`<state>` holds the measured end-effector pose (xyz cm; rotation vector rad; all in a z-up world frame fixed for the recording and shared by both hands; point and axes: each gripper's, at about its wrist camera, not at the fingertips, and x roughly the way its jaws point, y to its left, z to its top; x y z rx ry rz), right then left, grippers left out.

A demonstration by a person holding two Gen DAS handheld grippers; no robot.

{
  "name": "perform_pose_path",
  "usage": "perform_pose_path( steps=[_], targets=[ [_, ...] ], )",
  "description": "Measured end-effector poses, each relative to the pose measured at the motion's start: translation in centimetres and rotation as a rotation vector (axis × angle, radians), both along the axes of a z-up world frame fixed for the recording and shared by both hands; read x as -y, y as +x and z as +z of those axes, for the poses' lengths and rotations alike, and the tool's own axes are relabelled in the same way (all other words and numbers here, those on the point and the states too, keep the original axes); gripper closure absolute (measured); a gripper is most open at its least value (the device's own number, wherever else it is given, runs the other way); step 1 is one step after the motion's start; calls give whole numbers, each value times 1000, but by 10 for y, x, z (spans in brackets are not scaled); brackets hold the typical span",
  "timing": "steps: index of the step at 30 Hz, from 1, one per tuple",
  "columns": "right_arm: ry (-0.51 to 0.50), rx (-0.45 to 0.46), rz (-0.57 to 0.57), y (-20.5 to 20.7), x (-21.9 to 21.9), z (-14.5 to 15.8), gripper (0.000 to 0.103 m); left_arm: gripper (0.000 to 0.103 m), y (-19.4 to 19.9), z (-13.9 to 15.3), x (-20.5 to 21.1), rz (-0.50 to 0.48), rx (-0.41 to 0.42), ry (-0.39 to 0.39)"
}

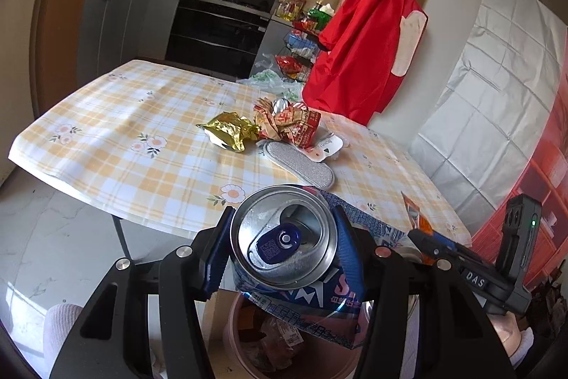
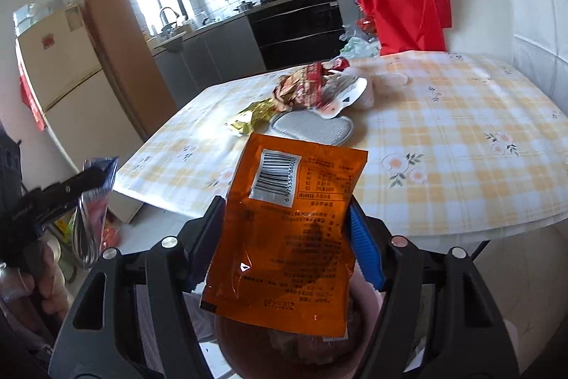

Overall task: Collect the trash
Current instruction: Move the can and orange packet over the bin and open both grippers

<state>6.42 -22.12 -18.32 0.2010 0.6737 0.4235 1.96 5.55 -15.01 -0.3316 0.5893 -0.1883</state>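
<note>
the left gripper (image 1: 282, 238) is clamped across the sides of an opened can (image 1: 284, 237), which sits top-up between the blue pads, over a pink bin (image 1: 245, 354) below. the can looks empty and already crumpled: light, thin-walled and slick, so the mid-body hold suits it, though a hard squeeze would buckle it more. the right gripper (image 2: 285, 249) pinches an orange packet (image 2: 289, 229) by its edges, above the same bin; it is limp, feather-light film that may slide out. both grippers tilt down past the table (image 1: 117, 116) edge, side by side. more wrappers (image 1: 284, 123) lie mid-table.
</note>
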Motion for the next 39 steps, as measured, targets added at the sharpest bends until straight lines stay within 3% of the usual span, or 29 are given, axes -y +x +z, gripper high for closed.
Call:
perform_pose_path(
  steps=[10, 23, 31, 39],
  targets=[
    [-54, 21, 54, -31, -13, 4, 36, 50, -28, 8, -14, 49, 32, -8],
    [-44, -32, 93, -28, -26, -14, 29, 50, -30, -2, -20, 59, 30, -5],
    [-23, 2, 39, -32, -16, -9, 10, 50, -28, -6, -14, 43, 12, 5],
    [-12, 50, -69, -35, -1, -2, 6, 50, -26, -8, -6, 15, -4, 18]
  ],
)
